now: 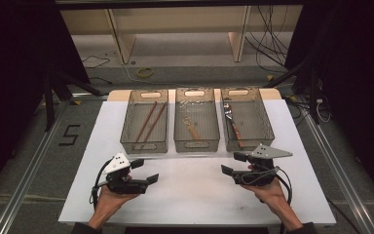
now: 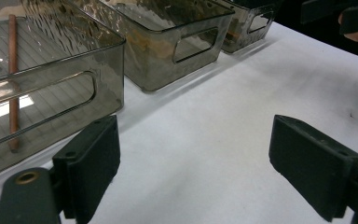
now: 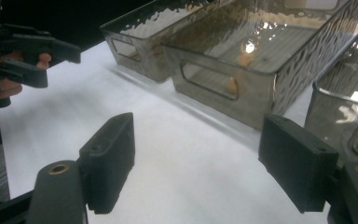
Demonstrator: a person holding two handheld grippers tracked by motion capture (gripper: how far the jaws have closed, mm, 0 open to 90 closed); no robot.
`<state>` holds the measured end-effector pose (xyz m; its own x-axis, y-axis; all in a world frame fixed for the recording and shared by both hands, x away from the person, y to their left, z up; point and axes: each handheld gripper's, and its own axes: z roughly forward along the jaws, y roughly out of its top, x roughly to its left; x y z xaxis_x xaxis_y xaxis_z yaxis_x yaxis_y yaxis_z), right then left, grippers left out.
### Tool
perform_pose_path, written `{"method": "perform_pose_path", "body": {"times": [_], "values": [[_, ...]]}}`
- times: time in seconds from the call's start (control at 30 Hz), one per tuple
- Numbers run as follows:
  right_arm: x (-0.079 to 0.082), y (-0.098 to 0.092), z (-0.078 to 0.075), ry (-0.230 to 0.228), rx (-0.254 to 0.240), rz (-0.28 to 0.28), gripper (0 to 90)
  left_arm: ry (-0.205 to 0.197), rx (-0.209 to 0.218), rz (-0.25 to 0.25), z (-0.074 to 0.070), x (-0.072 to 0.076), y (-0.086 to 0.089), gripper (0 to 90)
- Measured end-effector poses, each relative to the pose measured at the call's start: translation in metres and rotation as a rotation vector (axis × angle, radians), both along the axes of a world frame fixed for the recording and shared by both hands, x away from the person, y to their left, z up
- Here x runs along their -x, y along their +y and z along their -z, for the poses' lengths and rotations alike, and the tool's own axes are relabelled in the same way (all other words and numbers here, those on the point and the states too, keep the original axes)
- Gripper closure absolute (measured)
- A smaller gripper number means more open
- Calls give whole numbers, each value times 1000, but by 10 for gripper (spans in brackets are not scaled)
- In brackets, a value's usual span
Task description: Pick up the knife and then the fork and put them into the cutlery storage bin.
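Note:
Three smoky clear bins stand in a row at the back of the white table. The left bin holds two brown chopsticks, one chopstick showing through its wall. In the middle bin lies a wooden-handled utensil. A brown-handled metal utensil lies in the right bin. My left gripper hovers open over bare table in front of the left bin. My right gripper is open too, just before the right bin, with nothing between its jaws.
The bins' front walls with handle slots stand close ahead of both grippers. Bare white tabletop lies between the two hands. Beyond the table are a wooden shelf frame and loose cables on the floor.

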<state>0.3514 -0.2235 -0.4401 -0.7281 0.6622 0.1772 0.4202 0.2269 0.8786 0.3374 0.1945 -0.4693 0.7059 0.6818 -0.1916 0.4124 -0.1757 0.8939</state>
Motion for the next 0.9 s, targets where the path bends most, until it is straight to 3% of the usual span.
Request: {"method": "perform_pose_path", "body": {"times": [0.4, 0.9], "values": [[23, -12, 10, -9, -14, 14, 261, 8, -1, 20, 0, 1, -2, 158], [29, -19, 13, -13, -15, 30, 257, 9, 1, 24, 1, 1, -3, 157]]}}
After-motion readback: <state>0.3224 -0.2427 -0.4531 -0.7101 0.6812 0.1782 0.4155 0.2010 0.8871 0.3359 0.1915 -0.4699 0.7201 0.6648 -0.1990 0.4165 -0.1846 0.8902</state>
